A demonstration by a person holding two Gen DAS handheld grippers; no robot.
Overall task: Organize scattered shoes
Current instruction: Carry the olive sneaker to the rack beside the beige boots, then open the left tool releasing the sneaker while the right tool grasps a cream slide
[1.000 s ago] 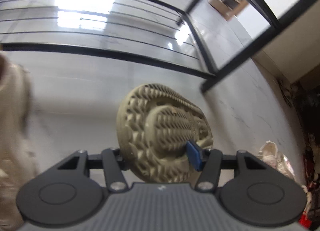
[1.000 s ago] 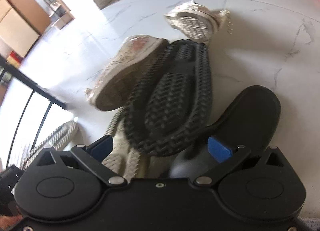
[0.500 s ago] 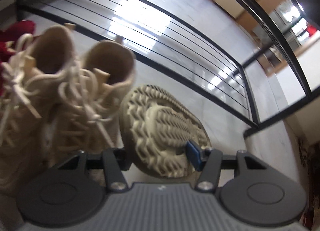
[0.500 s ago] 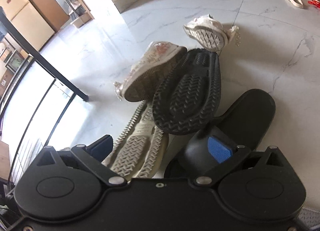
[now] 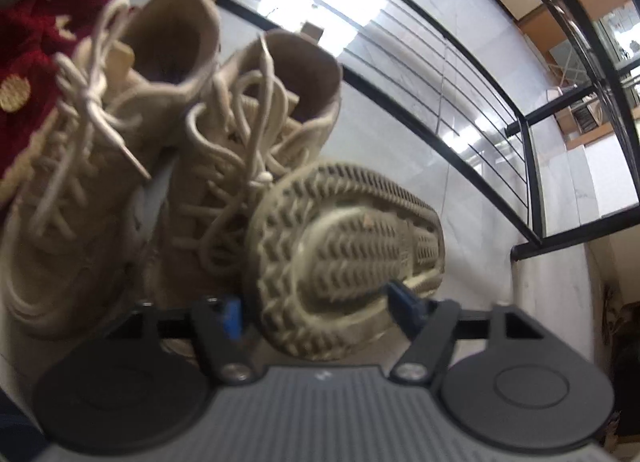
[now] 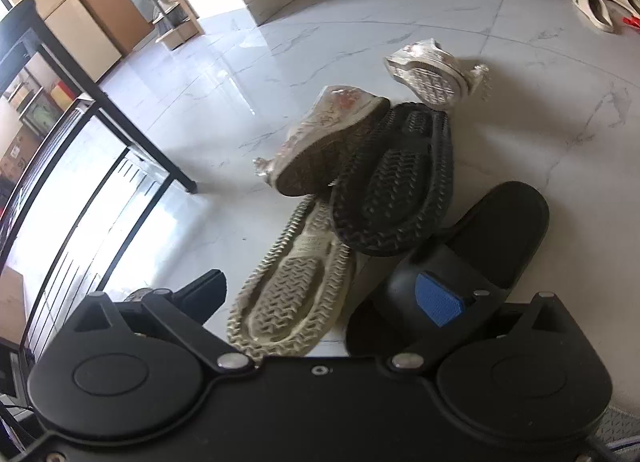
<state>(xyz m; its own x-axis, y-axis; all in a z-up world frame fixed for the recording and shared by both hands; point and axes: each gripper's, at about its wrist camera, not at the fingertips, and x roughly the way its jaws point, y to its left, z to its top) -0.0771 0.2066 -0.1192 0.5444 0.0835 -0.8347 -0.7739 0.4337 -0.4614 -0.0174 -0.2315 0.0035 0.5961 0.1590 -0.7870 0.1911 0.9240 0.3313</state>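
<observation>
With its jaws just opened, the left gripper (image 5: pixel 316 308) has the beige sneaker (image 5: pixel 344 258) lying loose between them, sole up, beside the beige pair (image 5: pixel 172 166) on the rack (image 5: pixel 532 190); I'd back away straight, while the right gripper (image 6: pixel 320 298) hangs open over the floor pile (image 6: pixel 360 198).

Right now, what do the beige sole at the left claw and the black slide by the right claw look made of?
Beige sole: matte rubber apparently, with moulded chevron tread and grime in the grooves. Black slide: smooth one-piece foam or soft plastic, seamless with a dull sheen; which one is unclear.
</observation>
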